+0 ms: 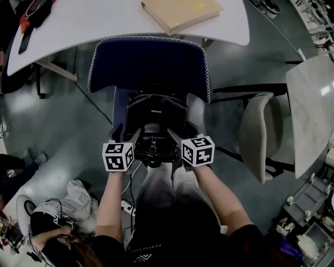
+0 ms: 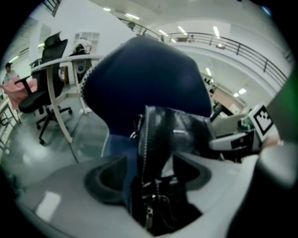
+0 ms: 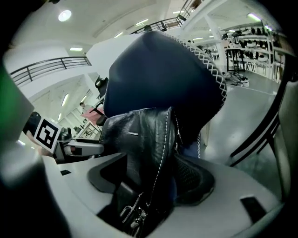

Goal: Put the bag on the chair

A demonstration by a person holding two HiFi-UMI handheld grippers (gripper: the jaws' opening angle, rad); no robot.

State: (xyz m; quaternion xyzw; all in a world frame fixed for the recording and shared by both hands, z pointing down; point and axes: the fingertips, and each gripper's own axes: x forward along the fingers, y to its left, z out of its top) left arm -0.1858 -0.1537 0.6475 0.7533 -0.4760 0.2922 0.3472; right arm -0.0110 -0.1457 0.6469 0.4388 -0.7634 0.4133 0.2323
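A black leather bag (image 1: 156, 117) stands upright on the seat of a dark blue chair (image 1: 151, 62), leaning near its backrest. My left gripper (image 1: 128, 134) is at the bag's left side and my right gripper (image 1: 182, 133) at its right side. In the left gripper view the bag (image 2: 172, 135) stands in front of the chair back (image 2: 144, 79); its stitched edge and buckles lie between the wide jaws of the left gripper (image 2: 151, 172), with gaps on both sides. In the right gripper view the bag (image 3: 139, 139) likewise sits between the spread jaws of the right gripper (image 3: 151, 181).
A white table (image 1: 104, 21) with a tan flat box (image 1: 180, 13) stands behind the chair. A beige chair (image 1: 261, 135) and a marble-topped table (image 1: 313, 109) are to the right. Another person (image 1: 62, 234) with cables crouches at the lower left.
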